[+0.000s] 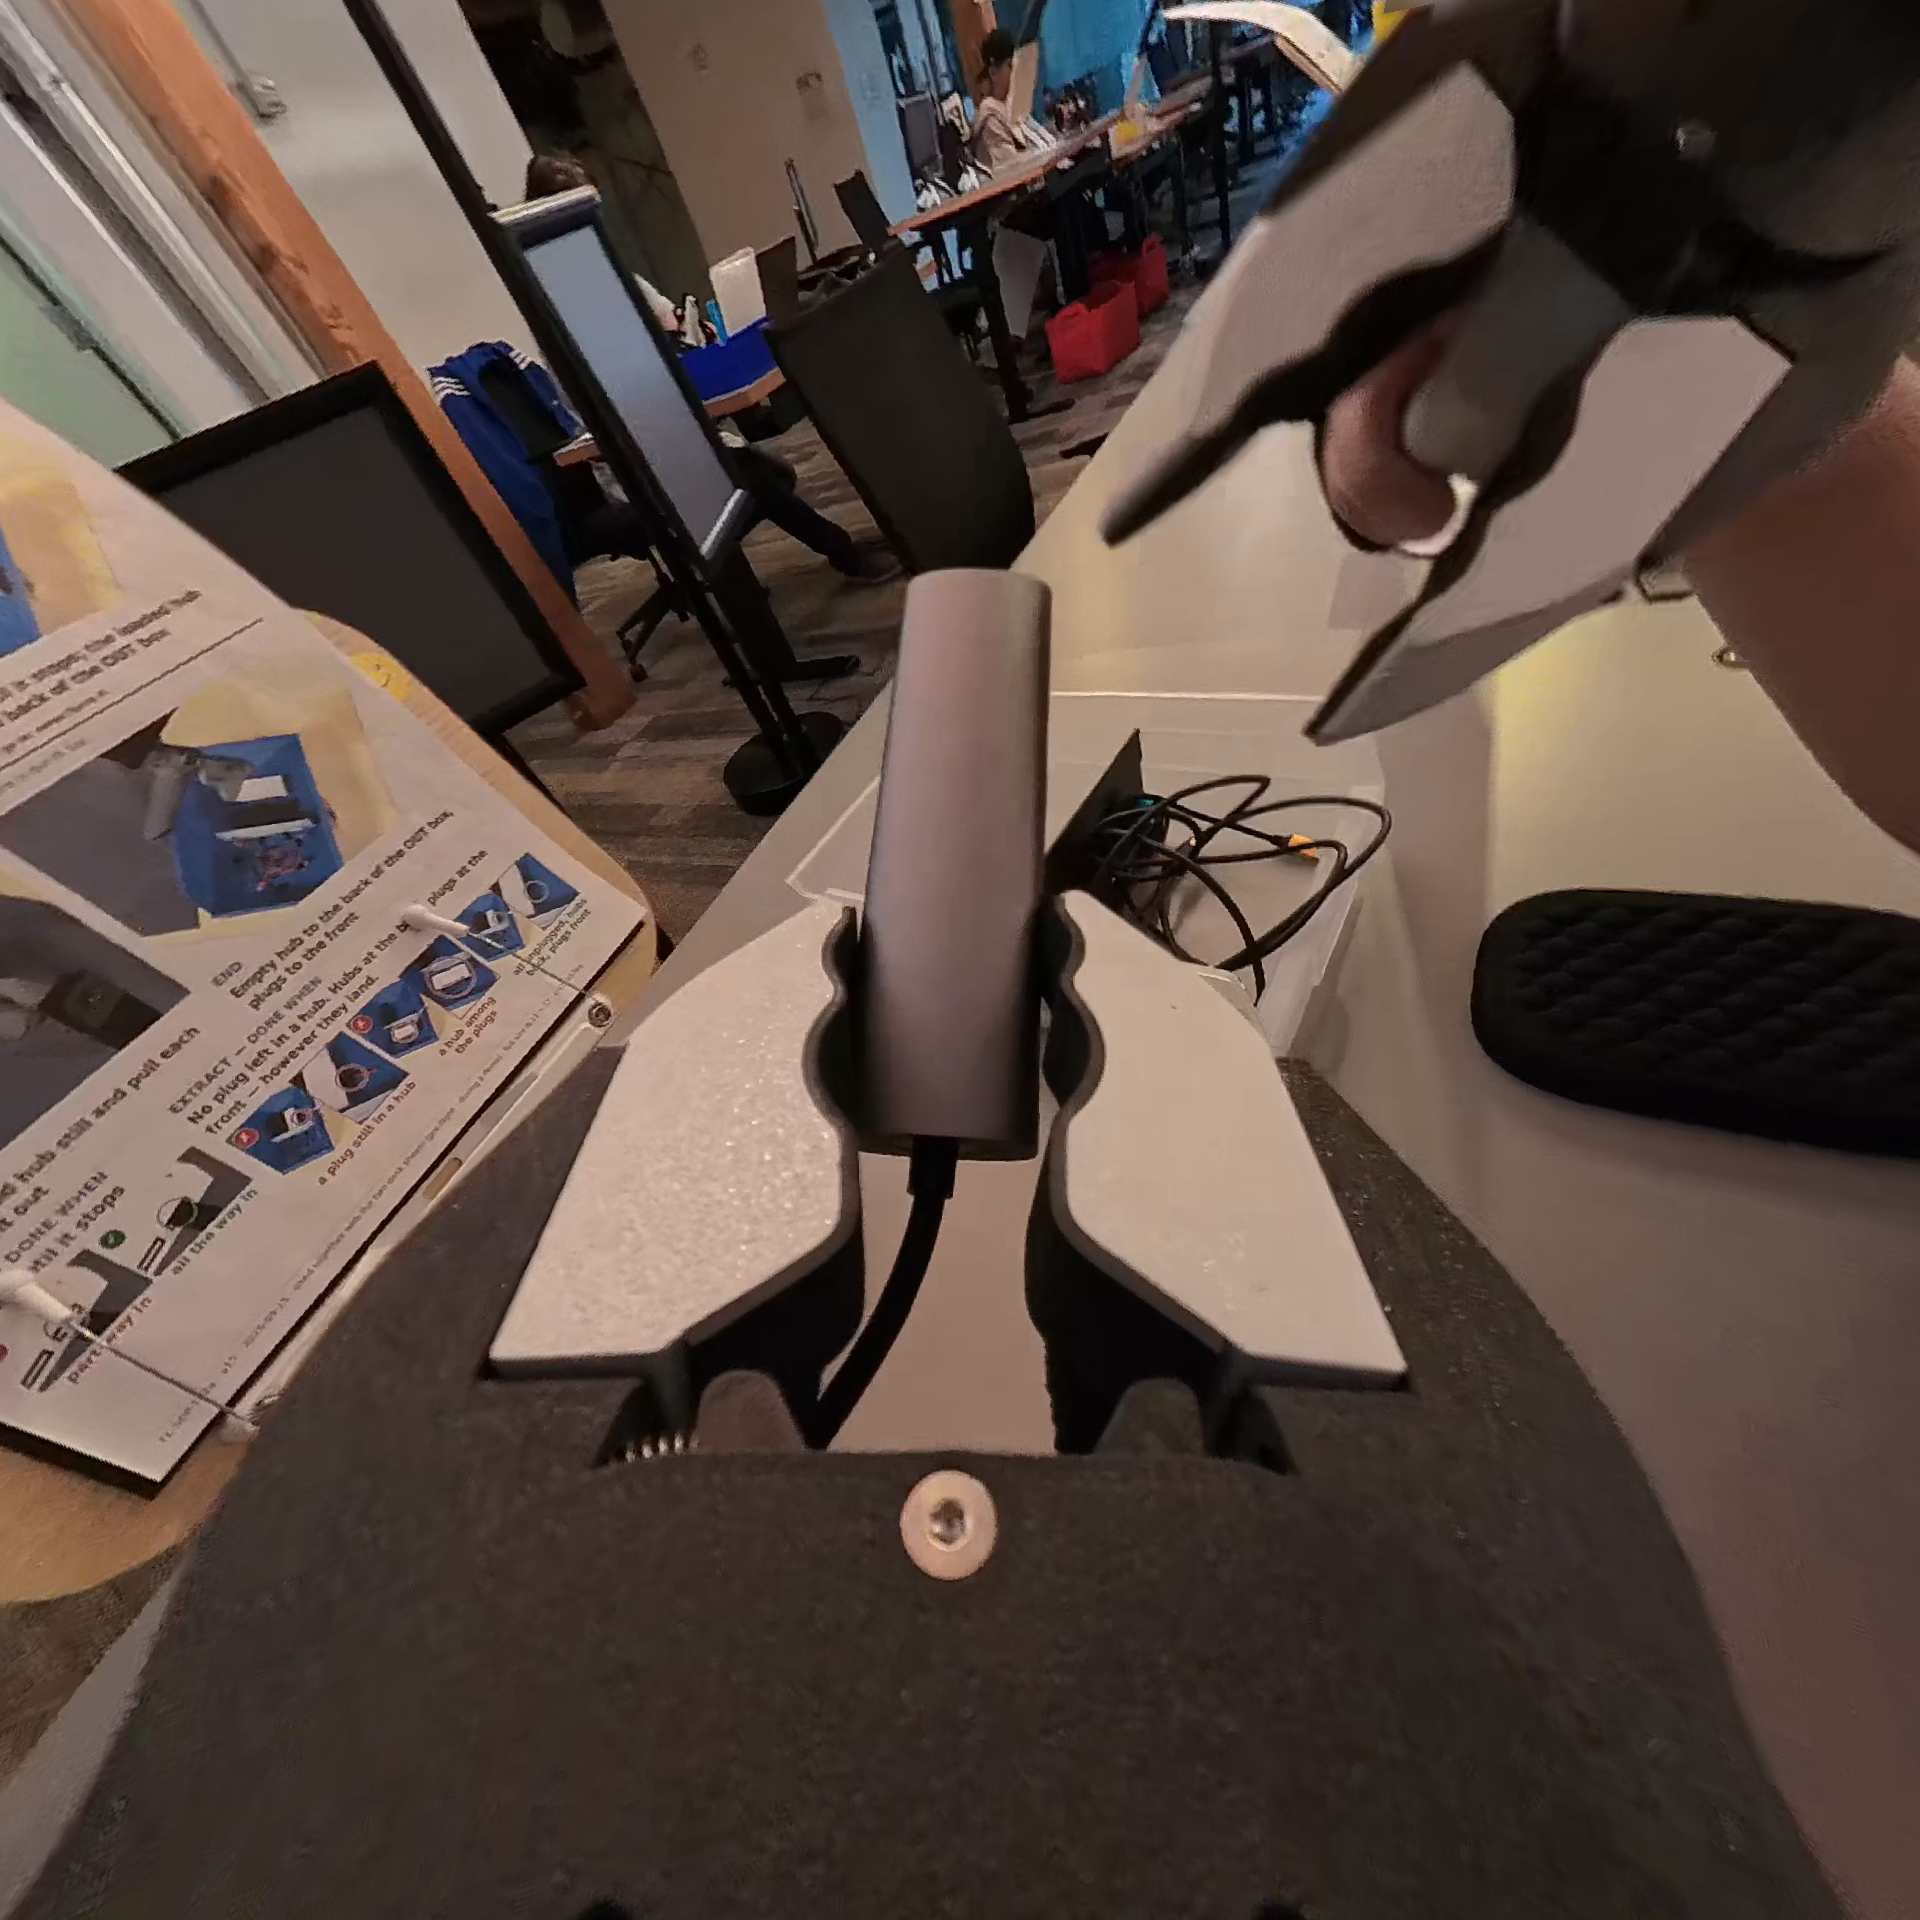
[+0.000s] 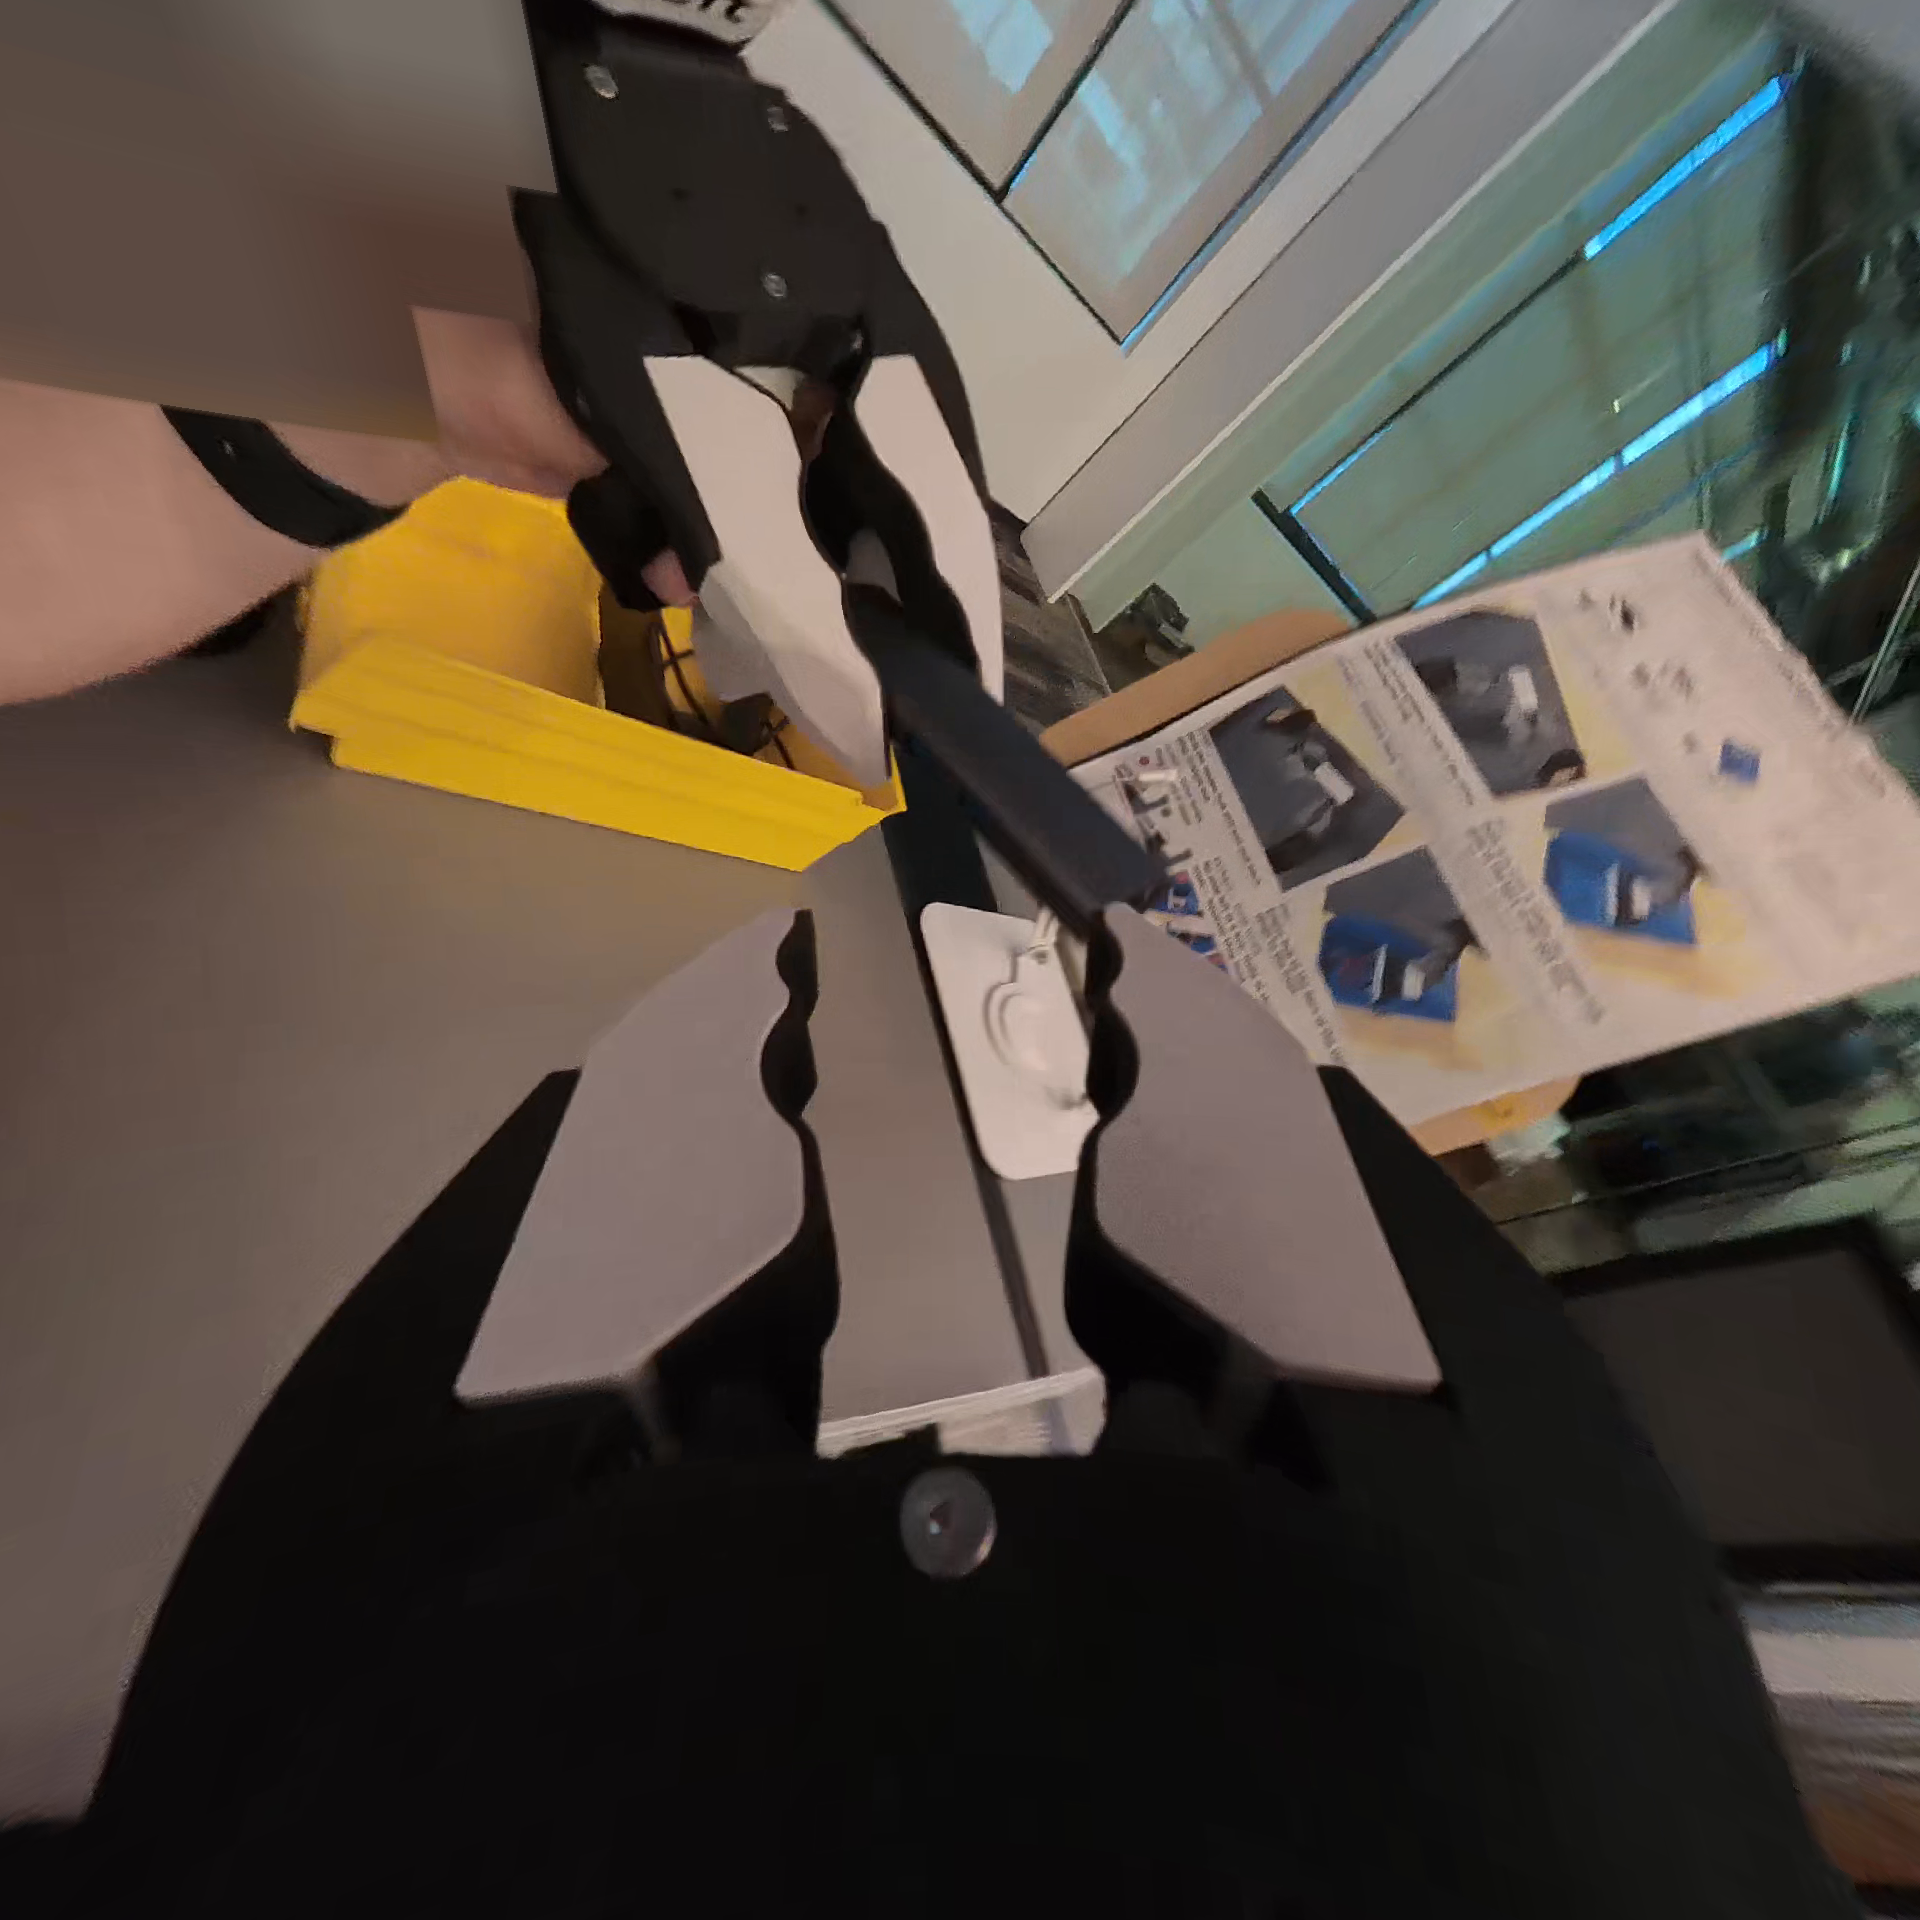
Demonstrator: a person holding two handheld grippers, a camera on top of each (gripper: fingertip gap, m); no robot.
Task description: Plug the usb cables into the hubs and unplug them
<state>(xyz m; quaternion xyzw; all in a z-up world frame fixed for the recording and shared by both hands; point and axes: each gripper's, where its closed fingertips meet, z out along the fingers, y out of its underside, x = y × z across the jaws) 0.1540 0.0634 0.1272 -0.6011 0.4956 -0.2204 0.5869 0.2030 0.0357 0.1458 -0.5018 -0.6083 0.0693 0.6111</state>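
My left gripper (image 1: 956, 920) is shut on a dark grey USB hub (image 1: 961, 748) and holds it upright above the table. The hub's black cable (image 1: 894, 1288) hangs down between the fingers. In the right wrist view the left gripper (image 2: 920, 727) comes in from the top with the hub (image 2: 1018, 795) pointing towards me. My right gripper (image 2: 951, 925) is open and empty, its right fingertip close to the hub's free end. It also shows in the left wrist view (image 1: 1216, 634), above and to the right of the hub. Several black USB cables (image 1: 1216, 831) lie in a clear bin (image 1: 1340, 727).
A yellow bin (image 2: 582, 753) stands on the grey table (image 2: 312, 987) behind the left gripper. A printed instruction sheet (image 1: 260, 987) leans at the table's side and also shows in the right wrist view (image 2: 1507, 831). A black padded rest (image 1: 1714, 1018) and a white pad (image 2: 1023, 1049) lie on the table. About 7 cm separates my left fingertips from my right. The black padded rest (image 1: 1714, 1018) is about 30 cm from my right fingertips.
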